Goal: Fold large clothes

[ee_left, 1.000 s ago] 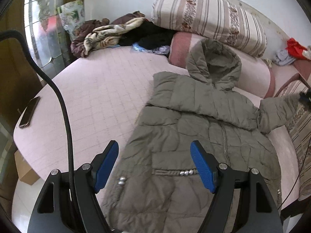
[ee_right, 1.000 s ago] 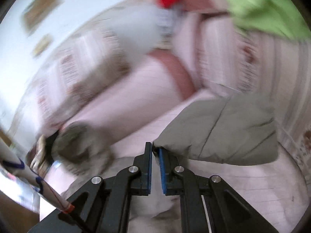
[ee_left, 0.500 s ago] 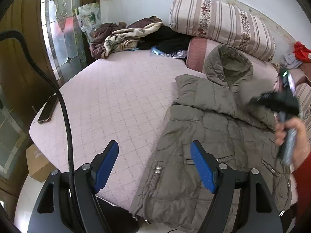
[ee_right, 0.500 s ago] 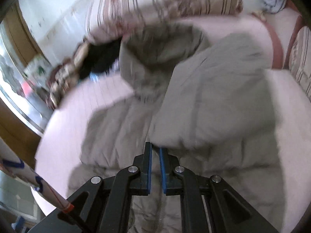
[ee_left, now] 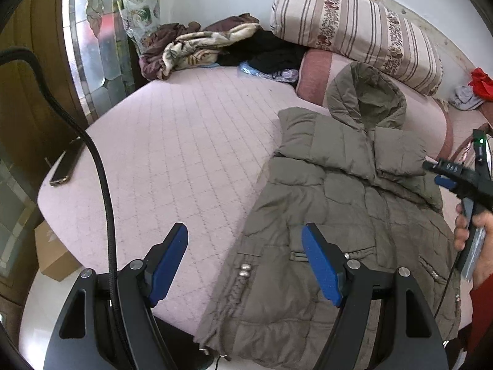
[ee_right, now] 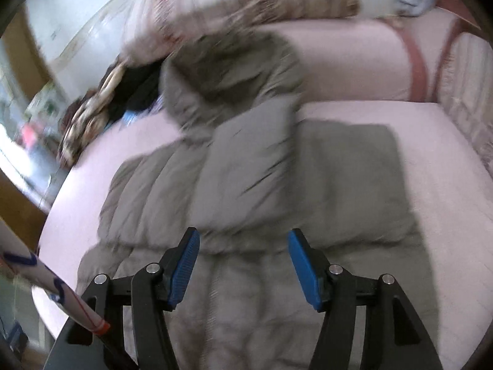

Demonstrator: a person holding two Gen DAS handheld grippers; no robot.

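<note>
An olive hooded puffer jacket (ee_left: 339, 203) lies front up on the pink quilted bed (ee_left: 185, 141), its hood (ee_left: 366, 95) toward the pillows. Both sleeves are folded across the chest; the right sleeve (ee_right: 246, 160) now lies loose on the front. My left gripper (ee_left: 245, 262) stands open above the jacket's lower left edge, nothing between its blue pads. My right gripper (ee_right: 243, 262) hovers over the jacket's middle, its jaws opening and empty; the view is blurred. In the left wrist view the right gripper (ee_left: 456, 175) shows at the right edge in a hand (ee_left: 474, 246).
A striped bolster (ee_left: 354, 30) and a pink pillow (ee_left: 314, 74) lie at the head of the bed, with a heap of clothes and a blanket (ee_left: 197, 49) at the far left. A phone (ee_left: 66, 166) rests on the bed's left edge. A cardboard box (ee_left: 52, 252) stands on the floor.
My right gripper carried the right sleeve from the bed's right side across the jacket's chest, then opened and let it go. My left gripper stayed open and drifted slightly left.
</note>
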